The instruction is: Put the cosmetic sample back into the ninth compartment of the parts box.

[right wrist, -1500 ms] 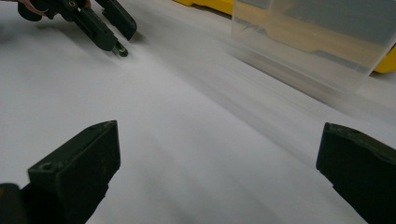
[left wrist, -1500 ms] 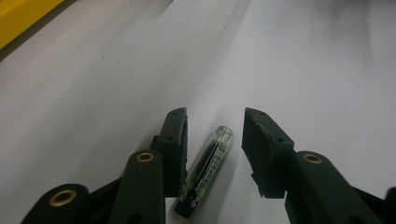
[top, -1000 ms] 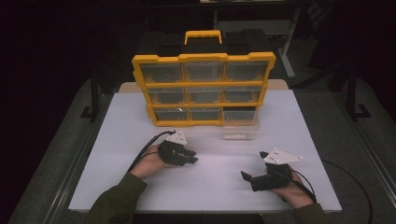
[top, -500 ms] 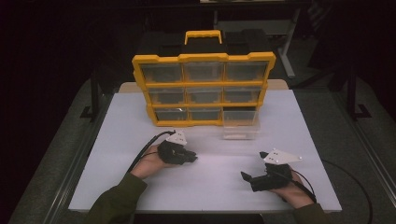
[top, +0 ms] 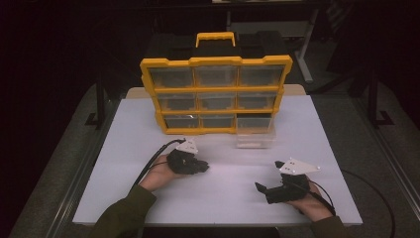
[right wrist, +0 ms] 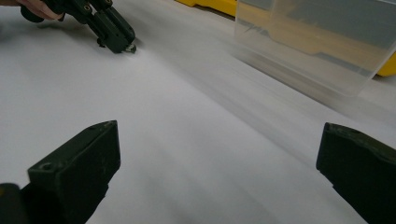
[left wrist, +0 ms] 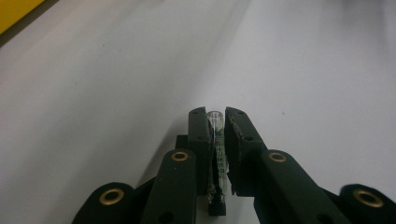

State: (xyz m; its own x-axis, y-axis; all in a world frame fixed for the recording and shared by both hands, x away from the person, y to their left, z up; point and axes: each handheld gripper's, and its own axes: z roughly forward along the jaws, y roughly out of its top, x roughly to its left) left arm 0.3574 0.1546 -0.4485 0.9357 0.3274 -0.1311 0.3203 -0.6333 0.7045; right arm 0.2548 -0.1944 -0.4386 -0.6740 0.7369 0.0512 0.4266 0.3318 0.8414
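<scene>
White table [top: 124,148] (dark floor [top: 49,148] around), metal frame behind.

White table [top: 124,163], yellow drawer organizer [top: 216,94], clear bin [top: 255,132]

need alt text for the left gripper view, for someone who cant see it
The left tool is shut on a small clear glass tube, held upright between its two black jaws. Beyond lies the bare white table, with a yellow corner at top left.

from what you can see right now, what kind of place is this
Probably a workshop or lab bench set up for recording. A yellow plastic parts organiser with clear drawers stands on a white table, one clear plastic drawer pulled out before it, and the left gripper holds a small glass tube.
</scene>
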